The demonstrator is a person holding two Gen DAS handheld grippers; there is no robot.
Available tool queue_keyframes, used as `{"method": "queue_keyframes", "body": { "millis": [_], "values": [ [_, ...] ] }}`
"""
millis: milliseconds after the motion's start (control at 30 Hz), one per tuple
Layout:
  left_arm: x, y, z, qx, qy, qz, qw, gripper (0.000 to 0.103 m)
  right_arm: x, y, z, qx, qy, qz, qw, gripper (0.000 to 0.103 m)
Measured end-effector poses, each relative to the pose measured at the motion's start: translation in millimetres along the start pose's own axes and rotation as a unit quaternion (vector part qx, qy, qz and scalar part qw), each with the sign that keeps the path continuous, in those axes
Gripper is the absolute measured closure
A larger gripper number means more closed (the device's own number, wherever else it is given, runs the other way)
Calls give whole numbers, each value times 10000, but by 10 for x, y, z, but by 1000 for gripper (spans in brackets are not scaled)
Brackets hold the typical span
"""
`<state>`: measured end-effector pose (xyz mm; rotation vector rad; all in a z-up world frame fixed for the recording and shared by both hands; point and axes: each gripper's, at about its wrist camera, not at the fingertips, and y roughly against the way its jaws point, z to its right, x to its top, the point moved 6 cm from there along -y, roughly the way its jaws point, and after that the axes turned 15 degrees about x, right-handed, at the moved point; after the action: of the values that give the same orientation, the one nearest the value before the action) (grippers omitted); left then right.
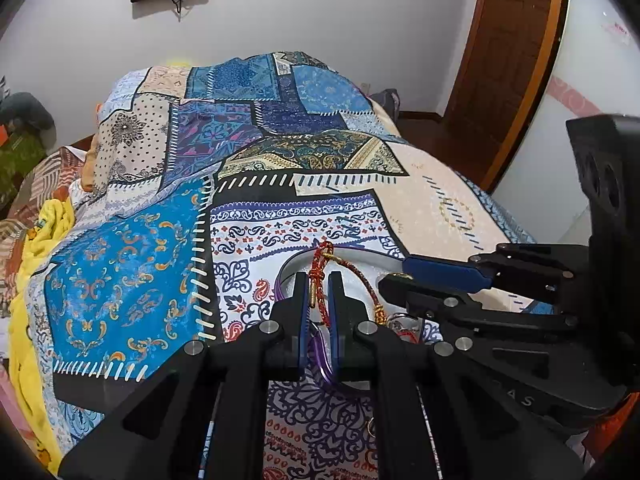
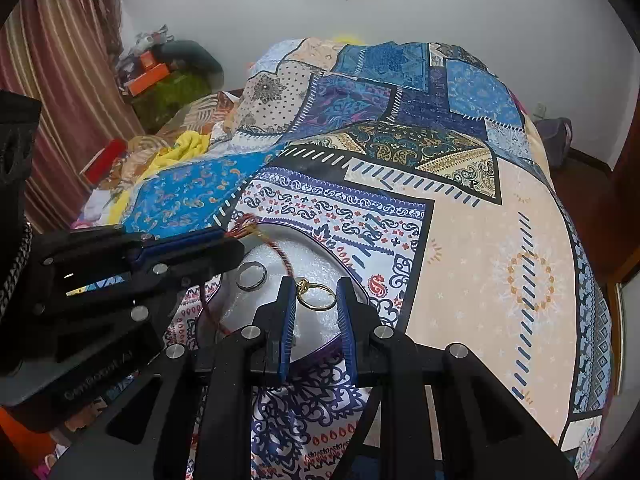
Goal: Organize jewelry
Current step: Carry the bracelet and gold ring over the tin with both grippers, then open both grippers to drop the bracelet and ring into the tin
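The left gripper (image 1: pixel 320 280) sits nearest in its own view, its 2 blue pads drawn almost together on the knotted part of a red cord (image 1: pixel 318 276), a braided bracelet with gold beads. The pads look to touch the knot, so I read this as a pinch on the cord. The cord runs off right toward a gold clasp (image 1: pixel 379 314), and a purple band (image 1: pixel 320 354) loops under the fingers. All of it lies on a white tray (image 1: pixel 352 276) resting on the patterned quilt (image 1: pixel 132 280).

From the right wrist, the right gripper (image 2: pixel 316 294) has its pads narrowly apart with a gold ring (image 2: pixel 318 296) between them. The ring lies flat on the tray (image 2: pixel 308 264); its rim seems to meet both pads, but whether they press it I cannot tell for sure. Just beyond and left sits a silver ring (image 2: pixel 251 275), apart from the gold one, with the cord (image 2: pixel 280 256) curving behind it.

To do this step well, I would judge:
1. Keep the gold ring centred between the pads, since a thin hoop can tip or squirt out.
2. Lift the cord slowly, as its tail lies near both rings and could drag them.
3. Keep the 2 grippers from crossing; they are close together over 1 small tray.
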<state>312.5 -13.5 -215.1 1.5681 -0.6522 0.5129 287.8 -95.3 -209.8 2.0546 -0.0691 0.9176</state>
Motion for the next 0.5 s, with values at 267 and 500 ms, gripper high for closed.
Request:
{"method": "queue_keyframes", "body": {
  "millis": [267,500],
  "values": [
    [-41,39,-27,93,-21,-46,9999,81,-40,-2,-37,87,-7,-120,9999,84],
    [-7,196,-239,173,333,76,9993,64,-29,92,-76,-57,82,-74,9999,84]
  ]
}}
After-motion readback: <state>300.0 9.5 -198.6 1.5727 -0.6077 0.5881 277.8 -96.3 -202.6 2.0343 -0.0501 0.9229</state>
